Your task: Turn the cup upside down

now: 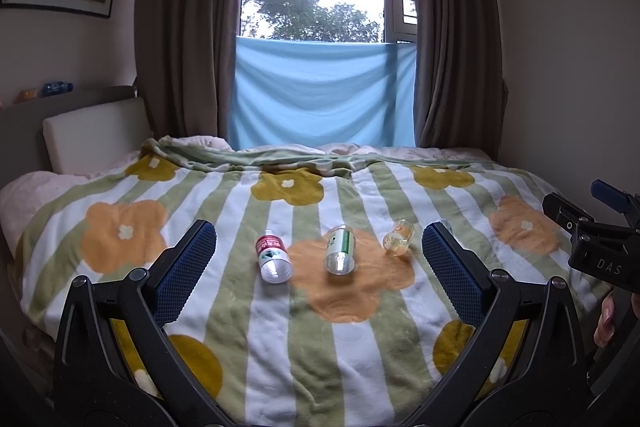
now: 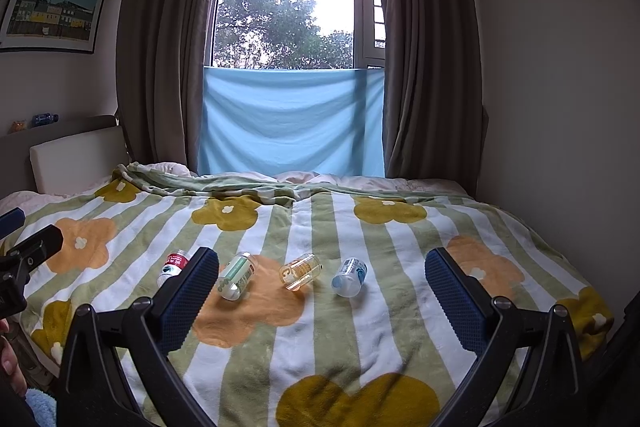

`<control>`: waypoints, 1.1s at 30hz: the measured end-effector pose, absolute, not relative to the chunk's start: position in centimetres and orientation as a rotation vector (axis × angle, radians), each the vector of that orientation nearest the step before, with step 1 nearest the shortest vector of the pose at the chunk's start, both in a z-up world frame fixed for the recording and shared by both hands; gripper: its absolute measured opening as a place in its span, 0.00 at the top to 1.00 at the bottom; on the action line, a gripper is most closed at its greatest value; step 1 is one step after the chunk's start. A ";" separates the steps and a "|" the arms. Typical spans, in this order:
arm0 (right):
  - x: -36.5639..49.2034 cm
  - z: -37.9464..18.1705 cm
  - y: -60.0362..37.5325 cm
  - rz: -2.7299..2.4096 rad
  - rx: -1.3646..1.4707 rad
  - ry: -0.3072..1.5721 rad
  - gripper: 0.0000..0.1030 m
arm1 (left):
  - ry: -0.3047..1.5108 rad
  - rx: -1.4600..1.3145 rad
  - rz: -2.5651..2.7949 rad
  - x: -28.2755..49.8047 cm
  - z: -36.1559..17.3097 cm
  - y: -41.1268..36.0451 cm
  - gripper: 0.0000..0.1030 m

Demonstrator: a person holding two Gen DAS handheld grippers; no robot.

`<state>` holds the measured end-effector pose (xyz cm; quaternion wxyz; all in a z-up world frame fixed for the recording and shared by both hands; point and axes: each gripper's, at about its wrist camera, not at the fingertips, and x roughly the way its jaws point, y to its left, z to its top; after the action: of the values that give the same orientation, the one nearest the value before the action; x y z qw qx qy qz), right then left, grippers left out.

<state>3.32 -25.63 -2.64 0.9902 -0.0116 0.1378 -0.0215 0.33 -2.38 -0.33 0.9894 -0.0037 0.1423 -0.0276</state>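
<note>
Several small clear plastic bottles lie on their sides in a row on the flowered blanket (image 1: 320, 347). A red-labelled one (image 1: 272, 254) (image 2: 173, 266) is at the left, a green-labelled one (image 1: 340, 249) (image 2: 237, 276) beside it, then an orange-tinted one (image 1: 397, 237) (image 2: 301, 272), and a blue-labelled one (image 2: 349, 277) at the right. My left gripper (image 1: 319, 259) is open and empty, held above the blanket short of the bottles. My right gripper (image 2: 320, 285) is open and empty, also short of them. No cup shows apart from these.
The bed reaches back to a blue cloth (image 2: 292, 119) under the window, between brown curtains. A headboard cushion (image 1: 94, 131) stands at the left. The right gripper's body (image 1: 592, 239) shows at the left wrist view's right edge, and the left one (image 2: 24, 259) at the other view's left edge.
</note>
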 end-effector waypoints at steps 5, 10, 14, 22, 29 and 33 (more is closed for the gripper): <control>3.9 -2.7 -26.0 -0.045 -0.017 0.284 0.00 | 0.295 -0.003 -0.060 0.9 -0.5 -2.8 0.00; 4.6 -3.0 -26.2 -0.052 -0.016 0.295 0.00 | 0.321 -0.007 -0.064 2.6 -0.9 -2.6 0.00; 6.4 -3.7 -26.6 -0.065 -0.016 0.335 0.00 | 0.354 -0.003 -0.058 4.5 -1.5 -2.1 0.00; 12.5 -5.7 -27.3 -0.093 -0.020 0.457 0.00 | 0.434 -0.015 -0.040 8.5 -4.6 -0.8 0.00; 21.0 -8.4 -27.6 -0.072 -0.028 0.594 0.00 | 0.531 -0.024 -0.029 12.3 -8.9 0.3 0.00; 27.3 -10.1 -28.3 -0.031 -0.006 0.695 0.00 | 0.578 -0.040 -0.020 13.8 -11.2 1.1 0.00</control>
<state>27.33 -28.33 -10.12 0.9402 -0.0032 0.3404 -0.0152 13.80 1.09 -11.16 0.9582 -0.0196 0.2851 -0.0097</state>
